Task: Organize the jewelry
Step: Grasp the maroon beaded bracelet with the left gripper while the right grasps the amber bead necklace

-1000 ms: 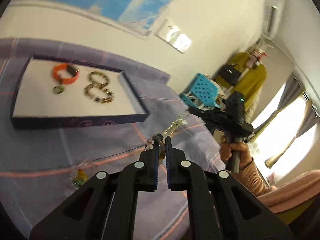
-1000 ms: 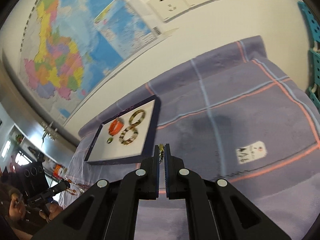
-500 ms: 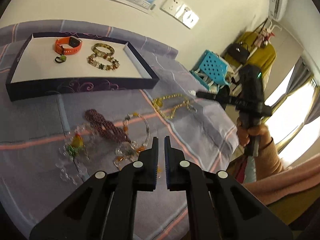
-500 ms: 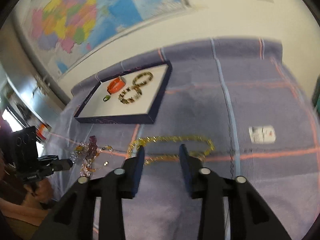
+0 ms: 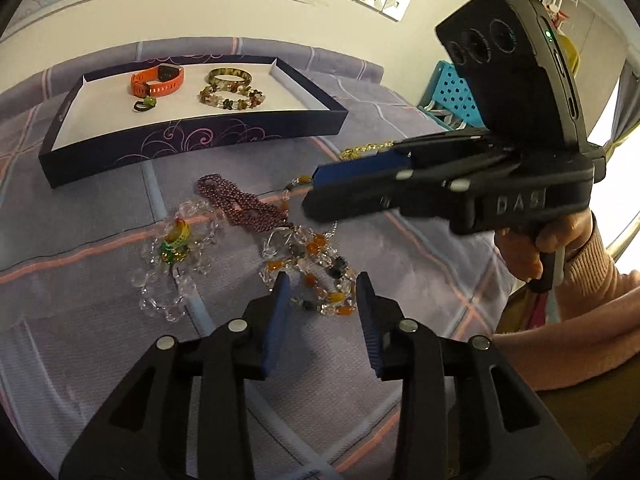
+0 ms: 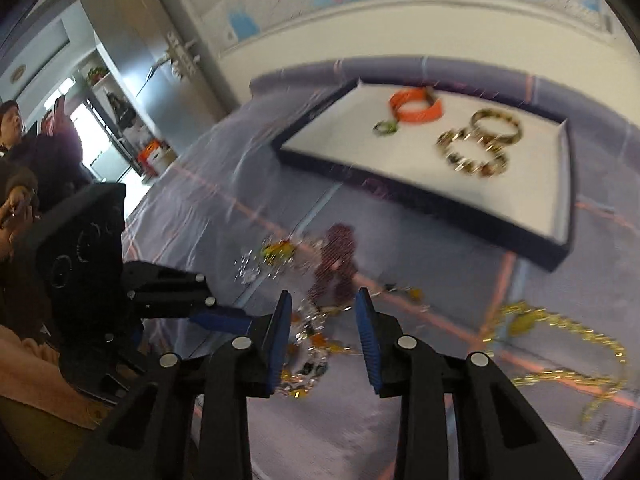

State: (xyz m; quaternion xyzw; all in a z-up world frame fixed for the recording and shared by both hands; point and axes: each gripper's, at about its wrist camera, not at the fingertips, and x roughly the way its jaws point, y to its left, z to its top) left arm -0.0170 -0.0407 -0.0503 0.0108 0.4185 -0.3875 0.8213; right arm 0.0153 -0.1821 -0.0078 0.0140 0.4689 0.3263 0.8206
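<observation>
The left gripper [image 5: 322, 292] points forward and down with its jaws spread wide, nothing between them; the right gripper [image 6: 322, 308] is likewise spread and empty; it reaches in from the right in the left wrist view, level and side-on, gripped at the handle by the right hand [image 5: 536, 248] in a pink sleeve.

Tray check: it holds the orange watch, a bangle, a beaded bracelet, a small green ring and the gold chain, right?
Not quite. The gold chain lies on the purple cloth outside the tray, as the right wrist view shows. The orange watch, bangle, beaded bracelet and small green ring are in the tray.
</observation>
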